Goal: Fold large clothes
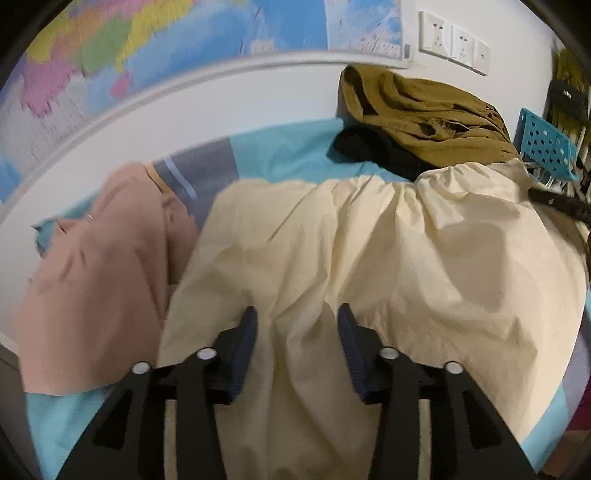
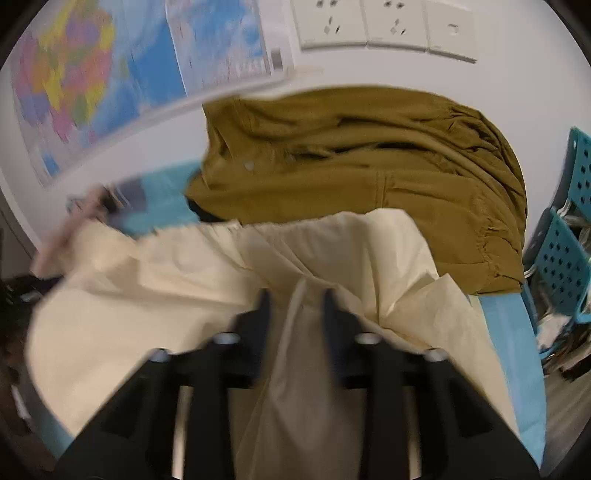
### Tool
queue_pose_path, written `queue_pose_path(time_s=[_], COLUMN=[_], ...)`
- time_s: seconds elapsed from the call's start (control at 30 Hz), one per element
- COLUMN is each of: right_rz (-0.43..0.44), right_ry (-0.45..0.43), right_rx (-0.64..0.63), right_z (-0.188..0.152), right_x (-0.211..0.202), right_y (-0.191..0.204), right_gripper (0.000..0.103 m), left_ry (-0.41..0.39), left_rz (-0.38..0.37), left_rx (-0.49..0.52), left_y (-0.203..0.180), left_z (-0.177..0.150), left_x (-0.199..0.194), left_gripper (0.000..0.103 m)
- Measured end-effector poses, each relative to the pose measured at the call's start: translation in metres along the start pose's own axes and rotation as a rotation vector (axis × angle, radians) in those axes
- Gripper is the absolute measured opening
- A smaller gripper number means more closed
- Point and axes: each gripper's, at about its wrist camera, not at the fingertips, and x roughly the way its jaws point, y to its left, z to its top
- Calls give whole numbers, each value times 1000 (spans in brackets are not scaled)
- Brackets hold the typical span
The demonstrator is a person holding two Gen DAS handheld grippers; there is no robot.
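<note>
A large cream garment (image 1: 369, 251) with a gathered waistband lies spread over the blue bed sheet (image 1: 288, 151). My left gripper (image 1: 297, 319) hovers over its near part, jaws apart, with a soft crease of the cloth running between the dark blue pads (image 1: 245, 343); they do not press on it. In the right wrist view the same cream garment (image 2: 166, 280) lies crumpled, its right edge turned over. My right gripper (image 2: 296, 300) stands open there, with a raised fold of the cream cloth between its fingers.
An olive-brown garment (image 2: 351, 177) is heaped at the back against the white wall, with a black piece (image 1: 373, 147) beside it. A pink garment (image 1: 99, 280) lies left of the cream one. A teal perforated rack (image 2: 561, 258) stands at the right. Map posters (image 1: 155, 48) and wall sockets (image 2: 384, 26) are behind.
</note>
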Motion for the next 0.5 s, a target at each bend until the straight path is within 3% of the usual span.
queue_pose_path(time_s=[0.27, 0.43, 0.5], right_rz=[96, 129, 102], right_ry=[-60, -22, 16], right_rx=[-35, -74, -62], right_z=[-7, -8, -9], right_x=[-43, -29, -10], right_y=[18, 31, 27], right_gripper=[37, 37, 33], left_ry=[-28, 5, 9], left_rz=[-20, -12, -11], left_rx=[-16, -23, -27], left_y=[-2, 0, 3], left_z=[-6, -11, -12], left_x=[-20, -8, -3], left_gripper=[51, 51, 51])
